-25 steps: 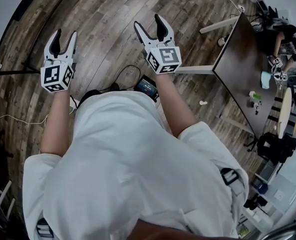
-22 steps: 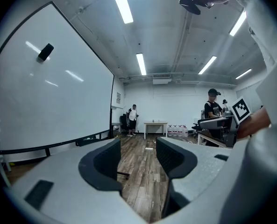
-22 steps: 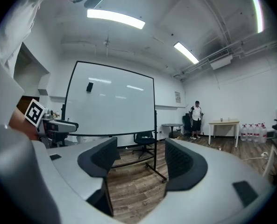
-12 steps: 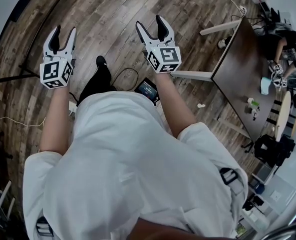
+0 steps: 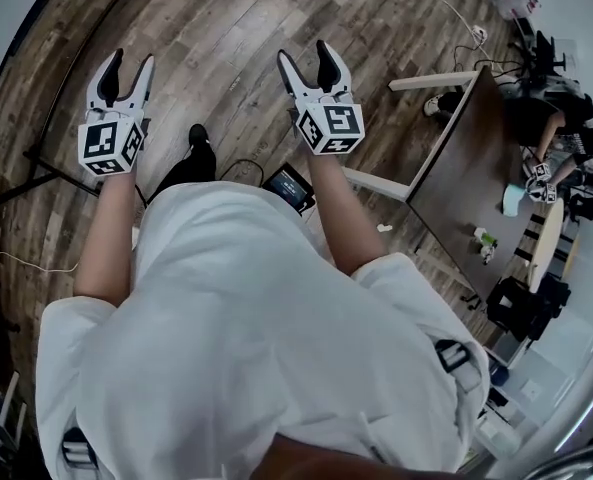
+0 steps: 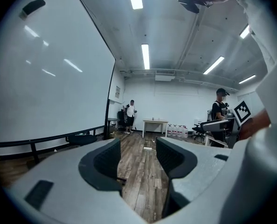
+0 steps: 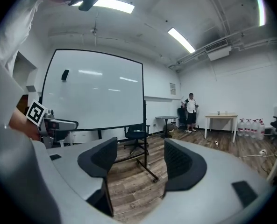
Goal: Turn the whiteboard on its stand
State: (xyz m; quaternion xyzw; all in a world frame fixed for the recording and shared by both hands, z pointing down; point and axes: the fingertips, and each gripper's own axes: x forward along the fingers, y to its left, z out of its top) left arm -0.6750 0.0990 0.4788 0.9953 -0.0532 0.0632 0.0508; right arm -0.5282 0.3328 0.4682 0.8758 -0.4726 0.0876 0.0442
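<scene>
Left gripper (image 5: 128,63) and right gripper (image 5: 306,56): jaws apart, nothing between them, both held above the wooden floor (image 5: 236,28). The whiteboard (image 7: 94,90) stands upright on its stand (image 7: 147,168), ahead and to the left, apart from both grippers. An office chair (image 7: 137,135) stands just behind the stand's post. A dark bench (image 5: 456,168) lies to the right.

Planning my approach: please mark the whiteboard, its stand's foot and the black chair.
Whiteboard (image 7: 94,90), right gripper view, white face.
Stand (image 7: 146,170), right gripper view, foot rail.
Chair (image 7: 136,135), right gripper view, seat.
</scene>
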